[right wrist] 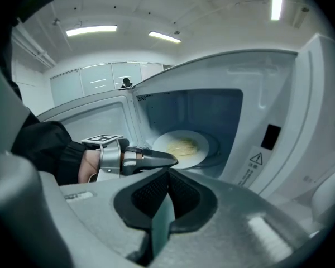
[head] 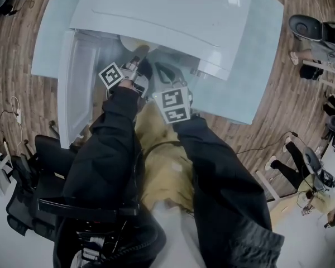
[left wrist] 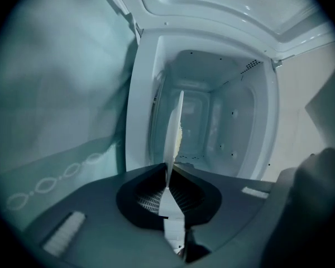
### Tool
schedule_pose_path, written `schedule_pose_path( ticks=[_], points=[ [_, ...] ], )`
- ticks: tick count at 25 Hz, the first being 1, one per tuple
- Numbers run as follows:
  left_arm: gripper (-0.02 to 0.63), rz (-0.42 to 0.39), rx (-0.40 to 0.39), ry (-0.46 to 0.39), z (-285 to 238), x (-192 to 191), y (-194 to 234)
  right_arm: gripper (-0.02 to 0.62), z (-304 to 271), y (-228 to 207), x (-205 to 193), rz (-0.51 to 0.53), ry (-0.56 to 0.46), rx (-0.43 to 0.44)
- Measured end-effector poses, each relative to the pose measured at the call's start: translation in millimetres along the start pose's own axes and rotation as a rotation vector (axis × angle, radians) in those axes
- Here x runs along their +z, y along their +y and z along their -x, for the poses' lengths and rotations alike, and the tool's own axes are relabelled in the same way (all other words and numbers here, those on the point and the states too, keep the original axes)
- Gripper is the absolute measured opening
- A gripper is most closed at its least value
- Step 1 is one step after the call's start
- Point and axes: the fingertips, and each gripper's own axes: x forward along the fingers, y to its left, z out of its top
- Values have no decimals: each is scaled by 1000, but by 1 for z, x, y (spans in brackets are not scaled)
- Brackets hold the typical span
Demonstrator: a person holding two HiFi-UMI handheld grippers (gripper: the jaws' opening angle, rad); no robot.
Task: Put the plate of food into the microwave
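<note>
Past dark sleeves (head: 109, 144), pinches the thin rim of the smooth white plate (right wrist: 201, 149) in the left gripper (left wrist: 168, 177), jaws almost together on it, yellow food (right wrist: 181, 147) heaped on top, inside the glossy white microwave (left wrist: 234, 116) cavity. Holds the right gripper (right wrist: 167, 173) shut and empty just outside. Risks tipping: narrow edge grip on a slick round plate; could slip, spill the food, or knock the cavity wall.
</note>
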Motion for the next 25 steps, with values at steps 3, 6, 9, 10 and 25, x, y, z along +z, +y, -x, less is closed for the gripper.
schedule_pose_path(
  ticks=[3,6,9,10,25],
  points=[
    [11,4,27,4,-13,-1,4,-2,1,-7,-3,-7,8,-4],
    [12,5,67,1,-24,2,20,-2,-2,-21,-7,-18,16,-7],
    [12,20,68,3,-26,3,21,-2,-4,-26,-10,-24,23,-11],
    [12,28,65,5,-27,2,20,-2,-4,-27,-10,-25,24,-12],
    [154,20,43,35,-27,-2,17,-2,1,-26,-15,-23,27,-11]
  ],
)
